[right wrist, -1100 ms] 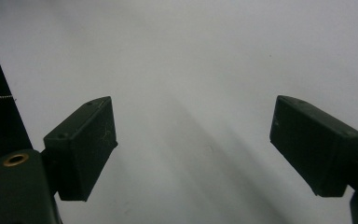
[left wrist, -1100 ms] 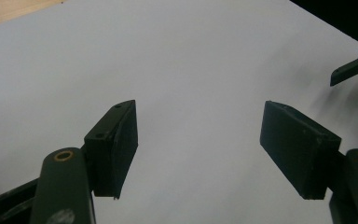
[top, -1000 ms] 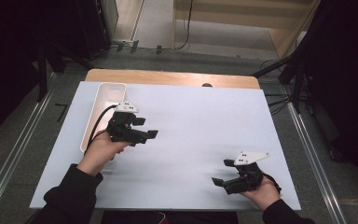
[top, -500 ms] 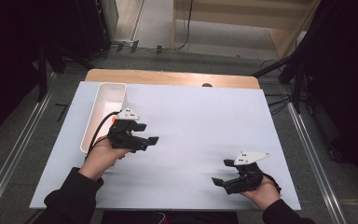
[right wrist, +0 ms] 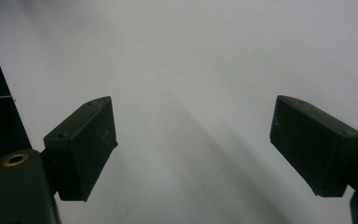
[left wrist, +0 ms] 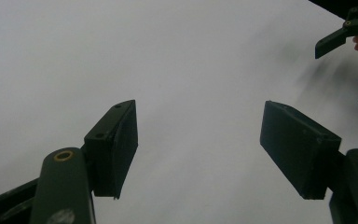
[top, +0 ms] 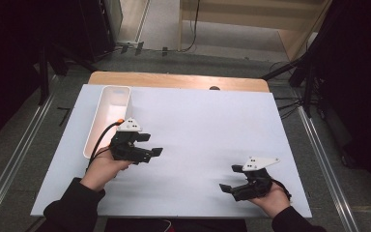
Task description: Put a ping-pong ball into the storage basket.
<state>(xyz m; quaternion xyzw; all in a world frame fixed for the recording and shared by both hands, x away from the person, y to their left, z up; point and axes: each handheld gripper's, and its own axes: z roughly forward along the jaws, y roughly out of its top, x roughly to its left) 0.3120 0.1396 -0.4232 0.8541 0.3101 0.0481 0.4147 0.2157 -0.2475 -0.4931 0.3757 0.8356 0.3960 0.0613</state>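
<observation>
High view: the left gripper (top: 147,153) has drawn back toward the near edge from beside the white bin (top: 110,113) at the far left, jaws apart and empty, which suggests a withdrawal. The right gripper (top: 232,183) rests near right, unmoved. Left gripper view: jaws apart over the bare table (left wrist: 191,56). Right gripper view: jaws wide, holding nothing. The bin's interior cannot be made out.

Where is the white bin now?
In the high view, the white bin stands at the table's far left, just beyond the left gripper.
</observation>
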